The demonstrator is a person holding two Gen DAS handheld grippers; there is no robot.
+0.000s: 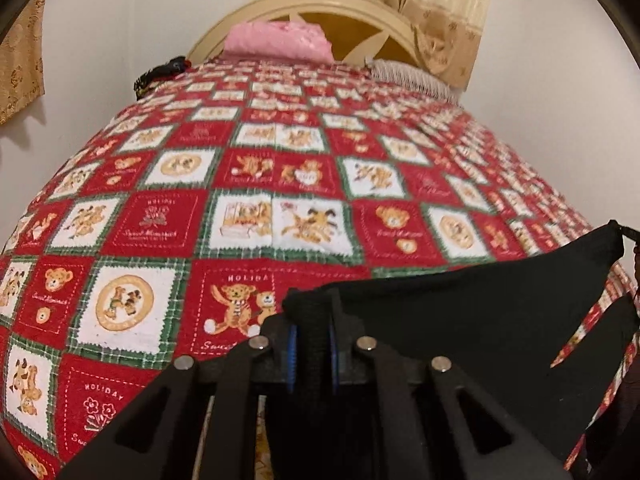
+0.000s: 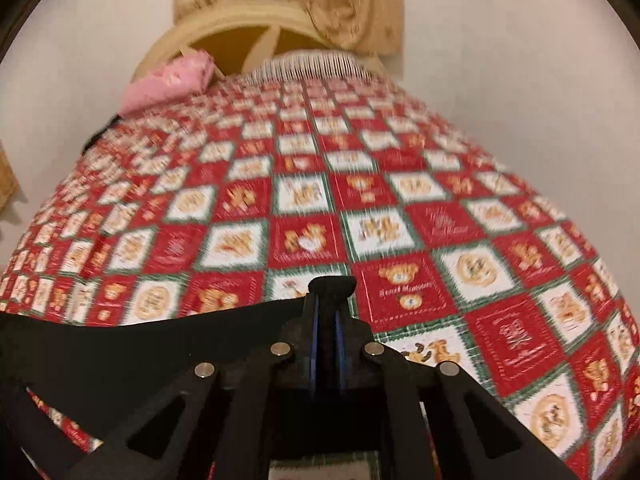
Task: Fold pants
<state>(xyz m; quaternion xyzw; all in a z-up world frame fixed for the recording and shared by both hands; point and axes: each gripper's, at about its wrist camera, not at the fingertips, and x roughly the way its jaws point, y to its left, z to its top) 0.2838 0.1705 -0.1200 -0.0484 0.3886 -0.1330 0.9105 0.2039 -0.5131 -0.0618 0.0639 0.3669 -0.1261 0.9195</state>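
Black pants point(image 1: 480, 308) hang lifted above a bed covered by a red, white and green teddy-bear quilt point(image 1: 280, 184). In the left wrist view my left gripper point(image 1: 312, 320) is shut on one corner of the pants' edge, and the cloth stretches off to the right. In the right wrist view my right gripper point(image 2: 329, 312) is shut on the other corner of the black pants point(image 2: 120, 344), whose edge runs away to the left. The lower part of the pants drops out of sight below both grippers.
A pink pillow point(image 1: 280, 42) lies at the head of the bed against a cream headboard point(image 1: 320, 4). A small dark object point(image 1: 160, 74) sits at the quilt's far left edge. Beige curtains point(image 1: 420, 8) hang behind. White walls flank the bed.
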